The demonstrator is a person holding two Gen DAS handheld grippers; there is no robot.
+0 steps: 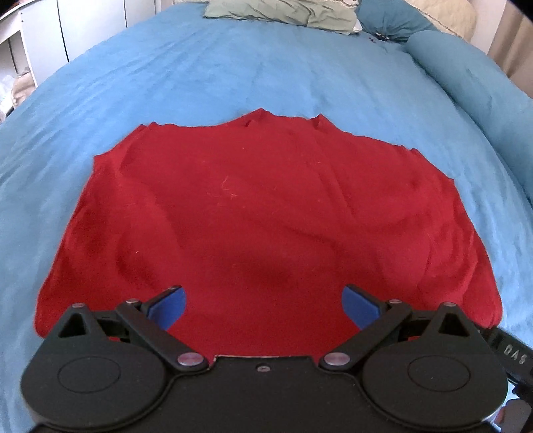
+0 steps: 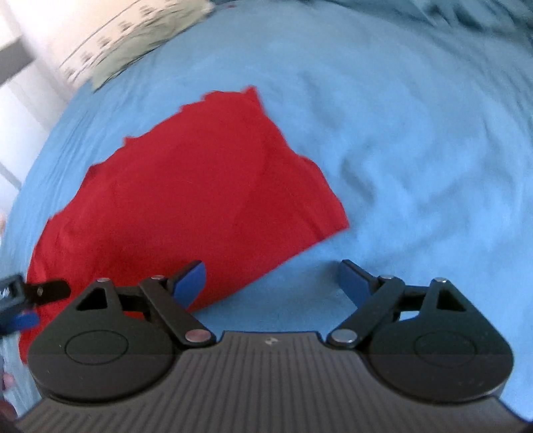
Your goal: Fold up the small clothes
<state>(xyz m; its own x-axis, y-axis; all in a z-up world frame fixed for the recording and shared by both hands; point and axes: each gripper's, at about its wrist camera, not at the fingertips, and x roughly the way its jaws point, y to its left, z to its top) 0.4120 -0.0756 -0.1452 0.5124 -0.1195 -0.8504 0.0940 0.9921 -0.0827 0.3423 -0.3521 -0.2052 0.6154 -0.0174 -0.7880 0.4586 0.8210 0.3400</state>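
A red T-shirt (image 1: 260, 213) lies spread flat on the blue bedspread (image 1: 233, 73), collar at the far side, hem nearest me. My left gripper (image 1: 265, 303) is open and empty, hovering over the hem's middle. In the right wrist view the red T-shirt (image 2: 186, 196) lies to the left, blurred. My right gripper (image 2: 271, 283) is open and empty, over the bedspread (image 2: 416, 160) just off the shirt's near right corner; its left fingertip (image 2: 190, 281) is over the shirt's edge. The left gripper (image 2: 20, 306) shows at the far left edge.
Green pillows (image 1: 279, 11) and a rolled blue duvet (image 1: 473, 73) lie at the head and right side of the bed. White cupboards (image 1: 66, 30) stand at the far left. A patterned pillow (image 2: 126, 36) shows top left in the right wrist view.
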